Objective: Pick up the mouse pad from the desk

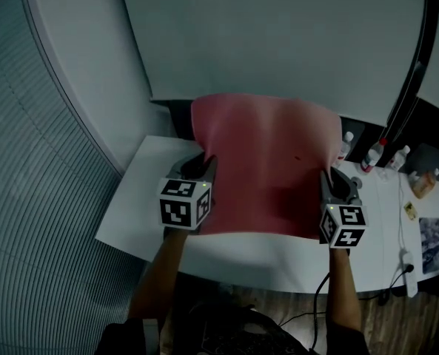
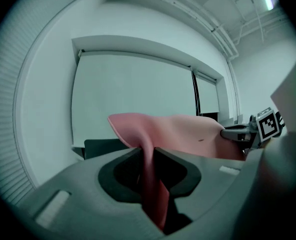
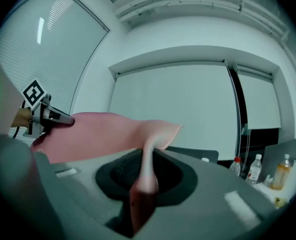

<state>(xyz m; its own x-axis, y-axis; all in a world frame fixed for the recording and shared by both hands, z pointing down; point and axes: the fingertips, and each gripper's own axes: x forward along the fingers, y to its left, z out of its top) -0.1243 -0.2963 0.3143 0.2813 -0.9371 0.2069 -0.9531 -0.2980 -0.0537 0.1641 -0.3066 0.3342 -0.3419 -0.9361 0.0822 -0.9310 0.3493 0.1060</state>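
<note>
**Near field.** The left gripper (image 1: 203,166), at centre left of the head view, has its jaws pressed onto the left edge of the mouse pad (image 1: 267,168). The pink sheet is seen passing edge-on between them in the left gripper view. The right gripper (image 1: 330,182), at centre right, is clamped on the opposite edge in the same way. Neither gripper holds anything else.

**Step in hand.** The pad appears to be held clear of the desk (image 1: 149,224), stretched between the two grippers. The pick-up is therefore judged to be essentially complete, and the lift or carry is in hand. For the next move, both grips are to be kept equal and both grippers moved together, so that the flexible sheet is neither pulled from a jaw nor allowed to fold.

**Orientation.** The pad spans left to right across the middle of the frame. Its free edge is directed upward and away, towards the upper centre, and its far corners curl slightly. Width and height appear nearly equal, so the long axis cannot be fixed.

**Far field.** Bottles (image 1: 373,156) stand at centre right, and a window blind (image 1: 278,35) fills the top.
</note>
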